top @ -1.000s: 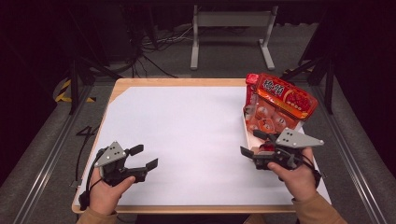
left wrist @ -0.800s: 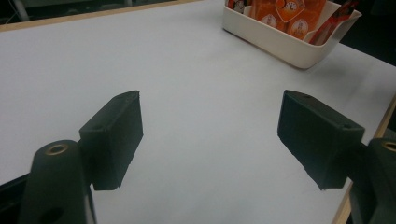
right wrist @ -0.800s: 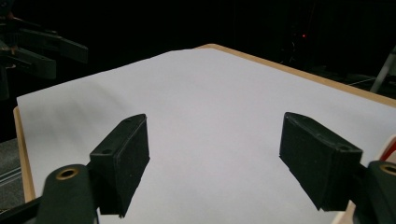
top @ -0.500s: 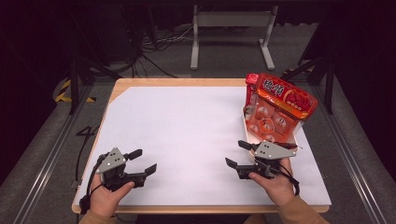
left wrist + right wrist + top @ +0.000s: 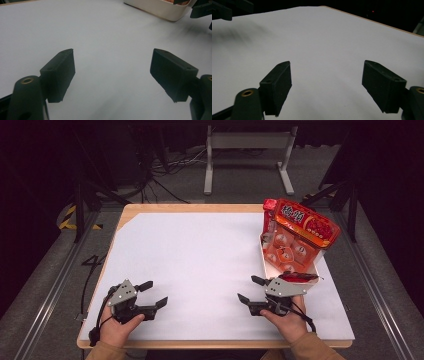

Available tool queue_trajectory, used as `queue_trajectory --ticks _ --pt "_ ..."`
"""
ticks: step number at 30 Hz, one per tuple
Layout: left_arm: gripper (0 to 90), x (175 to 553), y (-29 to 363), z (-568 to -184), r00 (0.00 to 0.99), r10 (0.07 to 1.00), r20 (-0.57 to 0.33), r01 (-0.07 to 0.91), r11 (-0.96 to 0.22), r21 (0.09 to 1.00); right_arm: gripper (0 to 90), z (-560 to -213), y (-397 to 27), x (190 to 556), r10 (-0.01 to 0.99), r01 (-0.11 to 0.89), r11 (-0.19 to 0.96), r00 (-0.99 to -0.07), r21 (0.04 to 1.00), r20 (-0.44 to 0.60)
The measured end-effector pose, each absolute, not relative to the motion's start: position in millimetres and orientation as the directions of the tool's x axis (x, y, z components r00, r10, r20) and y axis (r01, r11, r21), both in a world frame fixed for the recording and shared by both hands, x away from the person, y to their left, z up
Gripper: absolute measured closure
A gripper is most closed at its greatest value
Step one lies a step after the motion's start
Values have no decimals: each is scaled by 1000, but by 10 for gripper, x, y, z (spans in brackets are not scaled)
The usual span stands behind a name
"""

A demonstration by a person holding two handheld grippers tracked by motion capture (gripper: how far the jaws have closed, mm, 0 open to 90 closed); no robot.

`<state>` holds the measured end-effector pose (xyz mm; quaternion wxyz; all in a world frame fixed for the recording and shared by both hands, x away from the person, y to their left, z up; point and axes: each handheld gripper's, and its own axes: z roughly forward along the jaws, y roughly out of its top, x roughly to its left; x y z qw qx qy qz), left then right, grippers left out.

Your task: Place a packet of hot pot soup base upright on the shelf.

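Observation:
A red snack package (image 5: 298, 229) with a printed lid stands tilted in a white tray (image 5: 263, 262) at the table's right side. My left gripper (image 5: 156, 292) hovers low over the white table cover (image 5: 200, 250) near the front left, jaws open and empty. My right gripper (image 5: 247, 288) sits near the front right, just in front of the package, pointing left, also open and empty. In the left gripper view the gripper (image 5: 113, 51) spreads wide over bare white surface, with the tray (image 5: 160, 8) at the top. The right gripper view shows its gripper (image 5: 327, 63) just as wide.
The wooden table edge (image 5: 200, 208) borders the white cover. Dark floor, cables (image 5: 160, 175) and a grey metal stand (image 5: 247, 145) lie beyond the far edge. Metal rails (image 5: 50, 290) run along both sides. The other gripper's jaw (image 5: 224, 8) shows at the right gripper view's top left.
Both hands have sunk toward the table. The right gripper has drawn back from the package, toward the front edge and a little left. Both stay open and empty.

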<state>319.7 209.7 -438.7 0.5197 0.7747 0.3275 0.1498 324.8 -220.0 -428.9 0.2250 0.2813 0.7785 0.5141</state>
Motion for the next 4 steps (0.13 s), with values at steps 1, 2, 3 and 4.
queue_trajectory --ticks 1,2,3,4 --pt "203 3198 2093 -4388 740 664 -105 349 -246 904 245 -4294 -2201 3248 669 204 314 -741 927 -63" --pt "198 3198 2090 -4387 739 665 -103 349 -247 904 246 -4298 -2201 3247 668 204 314 -741 927 -63" --pt "193 3197 2084 -4387 740 664 -108 351 -243 905 245 -4301 -2205 3248 668 202 316 -741 927 -66" --pt "190 3195 2082 -4386 740 664 -112 356 -244 902 245 -4303 -2207 3246 668 206 314 -742 927 -62"
